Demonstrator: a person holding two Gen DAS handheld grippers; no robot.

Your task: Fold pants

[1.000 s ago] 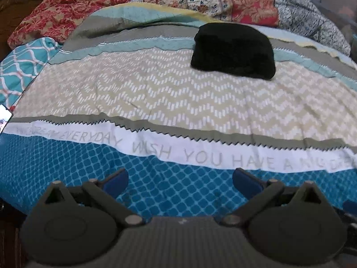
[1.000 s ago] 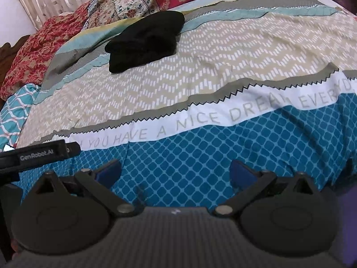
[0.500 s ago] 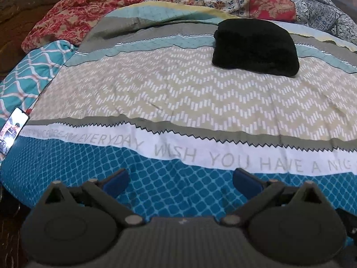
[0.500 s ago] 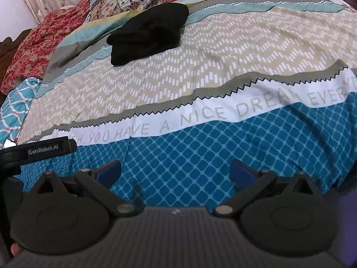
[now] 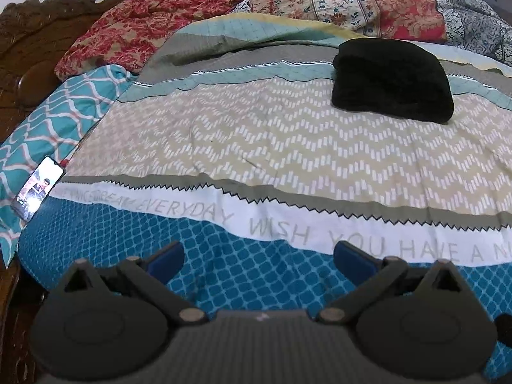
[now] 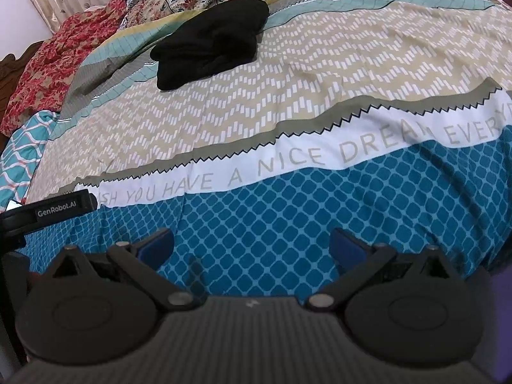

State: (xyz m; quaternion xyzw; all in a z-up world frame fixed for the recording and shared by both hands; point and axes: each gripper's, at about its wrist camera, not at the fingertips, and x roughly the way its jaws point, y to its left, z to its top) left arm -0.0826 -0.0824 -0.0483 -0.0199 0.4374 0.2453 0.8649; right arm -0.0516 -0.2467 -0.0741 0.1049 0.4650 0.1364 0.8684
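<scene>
Black pants lie as a compact folded bundle far back on the bed, right of centre in the left wrist view and upper left of centre in the right wrist view. My left gripper hangs open over the blue patterned front part of the bedspread, far from the pants, with nothing between its blue pads. My right gripper is open too, empty, over the same blue band. The left gripper's body shows at the left edge of the right wrist view.
A patterned bedspread covers the bed. Red and floral quilts pile along the back. A lit phone lies on a teal pillow at the left edge. A carved wooden headboard stands far left.
Both grippers have drawn back and shifted left, so the pants sit further right in the left wrist view. The phone has come into view. The jaws stay open.
</scene>
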